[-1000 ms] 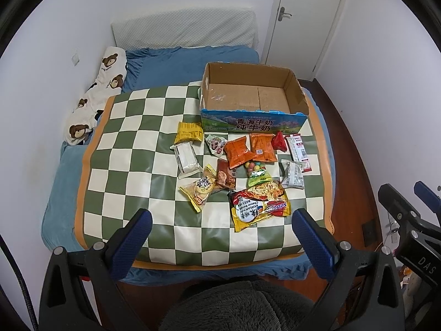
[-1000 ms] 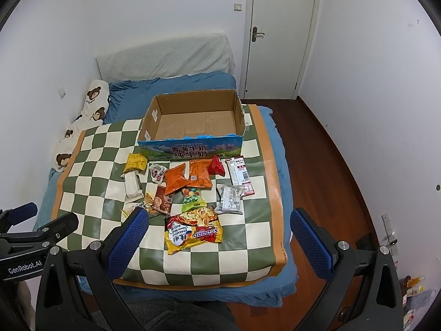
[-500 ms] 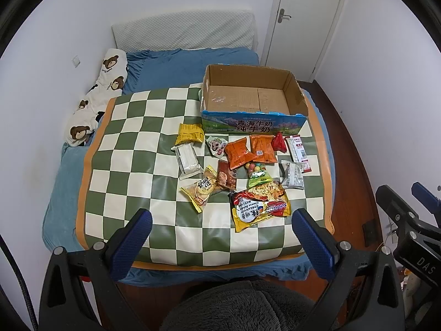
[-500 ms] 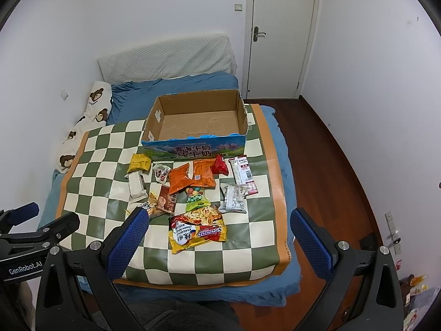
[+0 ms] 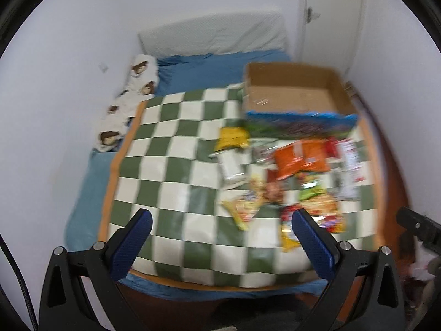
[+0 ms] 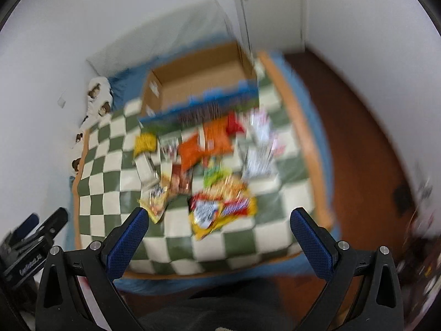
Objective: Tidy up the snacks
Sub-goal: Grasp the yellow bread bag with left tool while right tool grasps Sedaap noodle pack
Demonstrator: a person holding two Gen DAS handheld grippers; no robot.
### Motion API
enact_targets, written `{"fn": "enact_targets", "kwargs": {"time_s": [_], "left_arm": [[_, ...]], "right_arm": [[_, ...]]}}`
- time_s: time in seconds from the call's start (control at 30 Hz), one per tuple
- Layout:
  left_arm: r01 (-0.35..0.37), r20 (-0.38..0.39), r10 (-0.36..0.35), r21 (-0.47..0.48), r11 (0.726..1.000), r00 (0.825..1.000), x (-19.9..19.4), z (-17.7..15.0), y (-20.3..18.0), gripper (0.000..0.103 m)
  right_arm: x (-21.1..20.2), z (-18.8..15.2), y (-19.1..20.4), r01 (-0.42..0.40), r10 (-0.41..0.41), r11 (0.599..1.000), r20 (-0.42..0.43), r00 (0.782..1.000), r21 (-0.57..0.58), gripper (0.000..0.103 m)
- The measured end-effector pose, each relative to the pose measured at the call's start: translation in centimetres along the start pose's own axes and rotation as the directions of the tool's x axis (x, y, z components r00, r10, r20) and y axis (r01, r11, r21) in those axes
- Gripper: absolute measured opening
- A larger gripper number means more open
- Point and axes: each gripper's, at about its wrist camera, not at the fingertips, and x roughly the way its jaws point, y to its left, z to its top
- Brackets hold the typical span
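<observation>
Several snack packets lie on a green-and-white checked mat (image 5: 176,165) on the bed: a large red-and-yellow bag (image 6: 220,209), two orange bags (image 6: 204,144), a yellow packet (image 5: 231,136), a white packet (image 5: 230,162). An empty cardboard box (image 5: 297,96) with a blue front stands behind them; it also shows in the right wrist view (image 6: 198,82). My left gripper (image 5: 220,237) is open and empty, above the mat's near edge. My right gripper (image 6: 219,237) is open and empty, just short of the large bag. Both views are blurred.
A bear-print pillow (image 5: 129,102) lies along the left wall. A white headboard (image 5: 212,34) and a door (image 5: 330,13) are at the back. Wooden floor (image 6: 366,143) runs right of the bed. The left gripper shows at the lower left of the right wrist view (image 6: 30,245).
Both grippers have moved forward and down toward the bed, so the mat and snacks appear larger. The right view has tilted. Both views are now motion-blurred. Jaws stay open.
</observation>
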Motion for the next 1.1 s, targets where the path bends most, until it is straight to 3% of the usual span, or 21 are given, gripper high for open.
{"fn": "enact_targets", "kwargs": {"time_s": [0.1, 0.3, 0.43, 0.53, 0.63, 0.73, 0.8, 0.93, 1.03, 1.1], "left_arm": [[-0.090, -0.023, 0.091, 0.050, 0.995, 0.996, 5.0, -0.7, 0.5, 0.103], [-0.142, -0.064, 0.156, 0.184, 0.973, 0.986, 11.9, -2.0, 0.3, 0.103], [-0.119, -0.080, 0.150, 0.308, 0.944, 0.985, 15.8, -2.0, -1.1, 0.103], [-0.078, -0.106, 0.130, 0.393, 0.916, 0.986, 18.3, -1.9, -2.5, 0.103], [-0.024, -0.134, 0.094, 0.449, 0.893, 0.986, 20.1, -1.9, -3.7, 0.103], [0.030, -0.169, 0.063, 0.502, 0.864, 0.984, 21.6, -2.1, -5.1, 0.103], [0.081, -0.200, 0.031, 0.524, 0.848, 0.979, 22.5, -2.2, -6.1, 0.103], [0.175, -0.271, -0.022, 0.555, 0.813, 0.962, 24.7, -1.7, -8.3, 0.103], [0.215, -0.310, -0.025, 0.596, 0.774, 0.950, 27.0, -1.7, -10.1, 0.103], [0.210, -0.306, -0.008, 0.632, 0.746, 0.952, 28.3, -1.8, -11.1, 0.085]], "right_arm": [[8.2, 0.0, -1.5, -0.029, 0.049, 0.990, -0.140, 0.989, 0.141, 0.103], [20.8, -1.2, -2.2, -0.010, 0.119, 0.937, -0.291, 0.949, 0.349, 0.103], [27.1, -1.5, -2.5, 0.074, 0.099, 0.885, -0.342, 0.934, 0.459, 0.103], [30.5, -1.8, -2.4, 0.131, 0.106, 0.841, -0.398, 0.911, 0.524, 0.103], [33.4, -2.0, -1.9, 0.224, 0.058, 0.813, -0.457, 0.887, 0.538, 0.103], [34.8, -2.4, -1.8, 0.253, 0.031, 0.818, -0.480, 0.877, 0.516, 0.103], [34.7, -2.7, -1.6, 0.236, 0.029, 0.846, -0.485, 0.874, 0.477, 0.099], [33.4, -3.7, -0.5, 0.209, -0.082, 0.956, -0.497, 0.864, 0.205, 0.097], [32.8, -5.0, -0.6, 0.197, -0.160, 0.980, -0.475, 0.865, 0.028, 0.097], [32.6, -5.5, -0.7, 0.183, -0.173, 0.983, -0.467, 0.867, -0.024, 0.097]]}}
